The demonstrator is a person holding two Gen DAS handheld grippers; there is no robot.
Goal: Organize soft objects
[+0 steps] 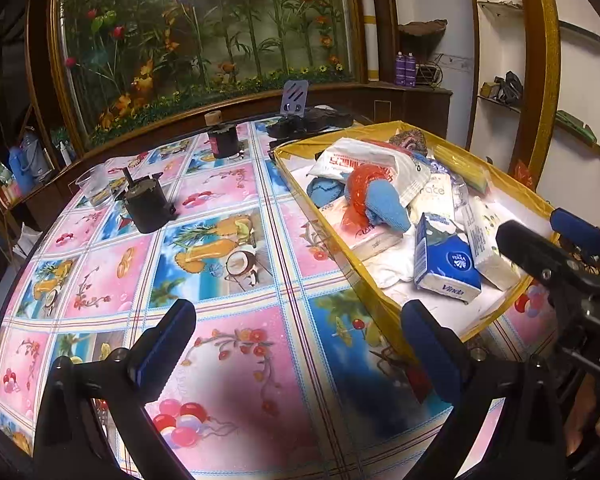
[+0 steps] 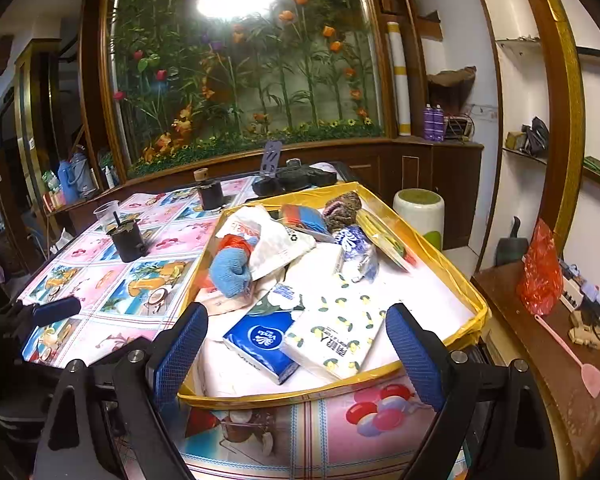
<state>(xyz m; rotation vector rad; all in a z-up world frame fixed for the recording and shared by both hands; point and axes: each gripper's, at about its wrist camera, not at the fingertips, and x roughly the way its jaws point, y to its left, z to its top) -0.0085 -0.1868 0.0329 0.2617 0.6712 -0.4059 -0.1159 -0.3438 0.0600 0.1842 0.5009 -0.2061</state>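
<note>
While both grippers hang with jaws spread wide and nothing between them, the soft objects sit heaped in a yellow-rimmed tray (image 2: 440, 258) on a table with a fruit-print tablecloth (image 1: 204, 264). The right gripper (image 2: 296, 346) faces the near end of the pile; the left gripper (image 1: 300, 340) hovers over bare cloth just beside the tray. Likely risks: closing on the loose pile could pinch two packs at once, drag the red plastic bag (image 1: 360, 192) tangled round a blue knitted glove (image 2: 232, 272), or shove the light tray. Readable writing: "Vinda" on the blue tissue pack (image 2: 260, 340); the lemon-print pack (image 2: 340, 328) beside it carries characters too small to read.
</note>
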